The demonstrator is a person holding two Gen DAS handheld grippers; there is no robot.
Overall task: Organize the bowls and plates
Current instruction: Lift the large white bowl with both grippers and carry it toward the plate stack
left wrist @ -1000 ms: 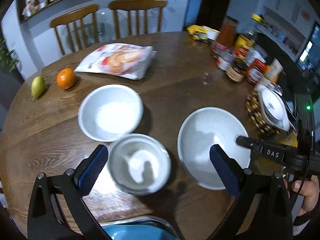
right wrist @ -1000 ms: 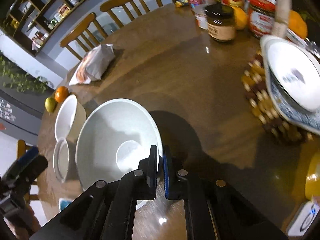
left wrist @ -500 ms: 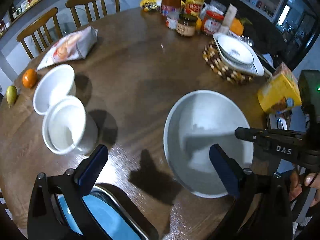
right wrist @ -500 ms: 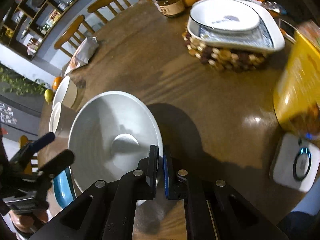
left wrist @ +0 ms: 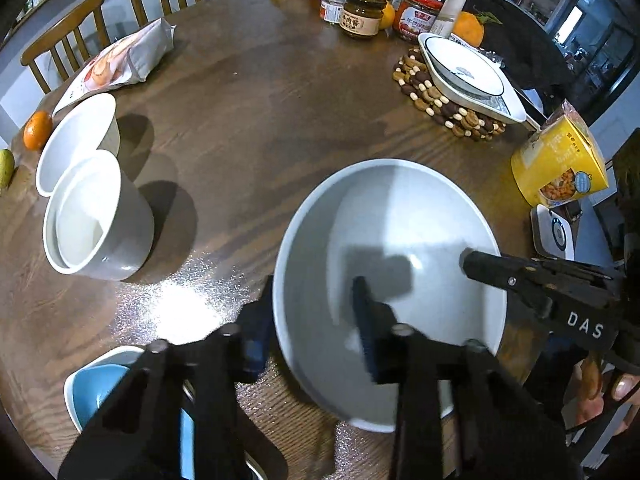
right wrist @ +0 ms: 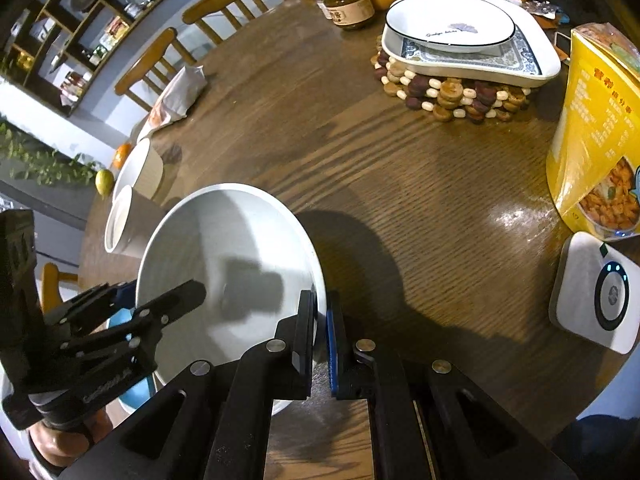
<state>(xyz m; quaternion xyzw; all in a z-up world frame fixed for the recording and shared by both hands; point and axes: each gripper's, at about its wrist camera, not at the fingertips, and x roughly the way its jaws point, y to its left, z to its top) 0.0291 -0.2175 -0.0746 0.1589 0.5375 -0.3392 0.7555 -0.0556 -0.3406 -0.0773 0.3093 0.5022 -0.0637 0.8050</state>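
A wide white bowl (left wrist: pixel 400 240) sits tilted near the front edge of the round wooden worktop (left wrist: pixel 260 100), gripped from both sides. The right gripper (right wrist: pixel 320 336) has its fingers clamped tight on the bowl's right rim. The left gripper (left wrist: pixel 316 320) is closing over the opposite rim, one finger inside the bowl, one outside. Two smaller white bowls (left wrist: pixel 92 208) stand together toward the worktop's left edge.

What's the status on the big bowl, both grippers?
Right gripper clamped on big bowl rim. Left gripper closing astride opposite rim. Blue dish close below.
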